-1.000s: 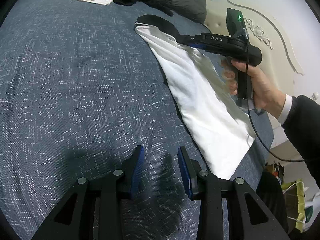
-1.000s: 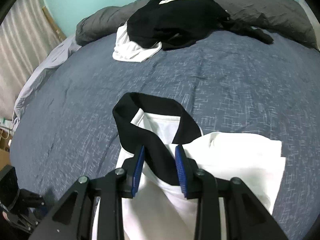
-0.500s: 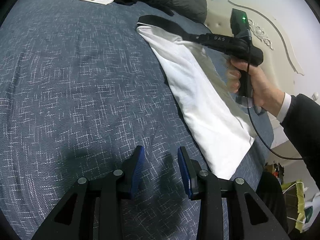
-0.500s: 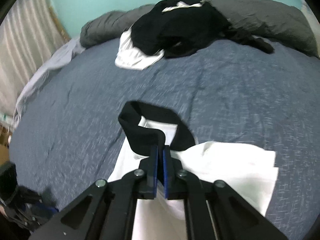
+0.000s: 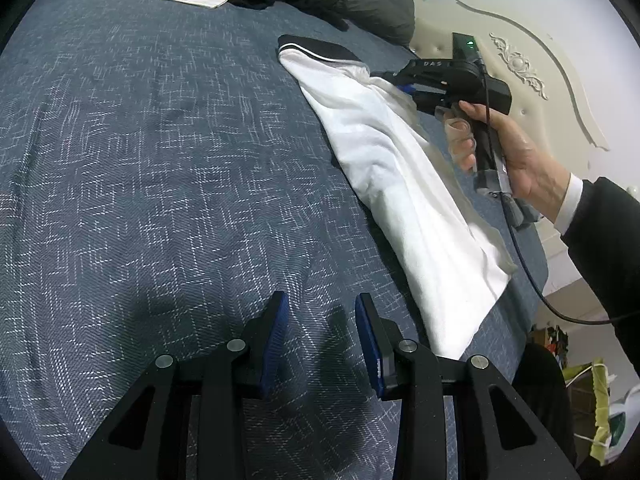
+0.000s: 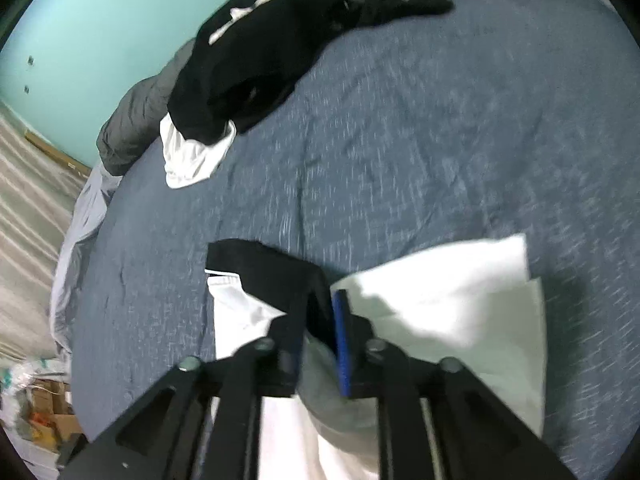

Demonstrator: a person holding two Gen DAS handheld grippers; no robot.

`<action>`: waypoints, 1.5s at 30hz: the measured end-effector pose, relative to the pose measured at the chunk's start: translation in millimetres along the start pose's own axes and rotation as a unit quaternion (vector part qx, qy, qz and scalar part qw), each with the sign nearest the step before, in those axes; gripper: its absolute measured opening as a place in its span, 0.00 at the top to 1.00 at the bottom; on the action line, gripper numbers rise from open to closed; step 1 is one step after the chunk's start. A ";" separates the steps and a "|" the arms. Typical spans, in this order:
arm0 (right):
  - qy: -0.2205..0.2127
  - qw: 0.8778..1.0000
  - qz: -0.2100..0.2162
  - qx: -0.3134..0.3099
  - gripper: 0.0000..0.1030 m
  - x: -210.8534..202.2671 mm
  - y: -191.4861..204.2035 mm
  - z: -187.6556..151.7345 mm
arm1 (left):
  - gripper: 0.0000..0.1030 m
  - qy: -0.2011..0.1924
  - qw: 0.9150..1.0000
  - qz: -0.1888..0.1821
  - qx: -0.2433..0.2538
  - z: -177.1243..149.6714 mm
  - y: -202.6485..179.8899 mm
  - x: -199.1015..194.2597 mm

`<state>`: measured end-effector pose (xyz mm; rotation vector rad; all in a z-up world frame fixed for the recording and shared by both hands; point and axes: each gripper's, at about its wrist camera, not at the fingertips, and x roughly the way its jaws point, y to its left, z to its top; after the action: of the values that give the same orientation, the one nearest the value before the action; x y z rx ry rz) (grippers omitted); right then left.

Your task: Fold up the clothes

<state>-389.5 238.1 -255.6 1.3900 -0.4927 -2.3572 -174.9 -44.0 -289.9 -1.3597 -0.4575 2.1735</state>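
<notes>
A shirt point(image 5: 404, 184) lies on the bed point(image 5: 160, 160), to the right of the left gripper point(image 5: 320, 336). The right gripper point(image 6: 320, 344) sits at its collar end. Behind, a clothes pile point(image 6: 248, 60) rests against pillows point(image 5: 360, 8).

We see a bed covered by a blue woven bedspread point(image 5: 168, 184). On it lie a white shirt with a black collar point(image 5: 404, 184), a heap of black and white clothes point(image 6: 240, 80), and a dark grey duvet point(image 5: 360, 12) at its far edge.
</notes>
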 end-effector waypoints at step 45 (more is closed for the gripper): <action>0.038 0.987 -0.021 -0.154 0.67 -34.5 20.0 -3.2 | 0.87 0.039 0.996 -0.073 0.023 -6.0 -72.8 63.3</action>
<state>-368.6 236.5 -221.6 1.3486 -0.0722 -2.2822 -173.2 52.2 -298.8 -1.3380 -0.4588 1.9937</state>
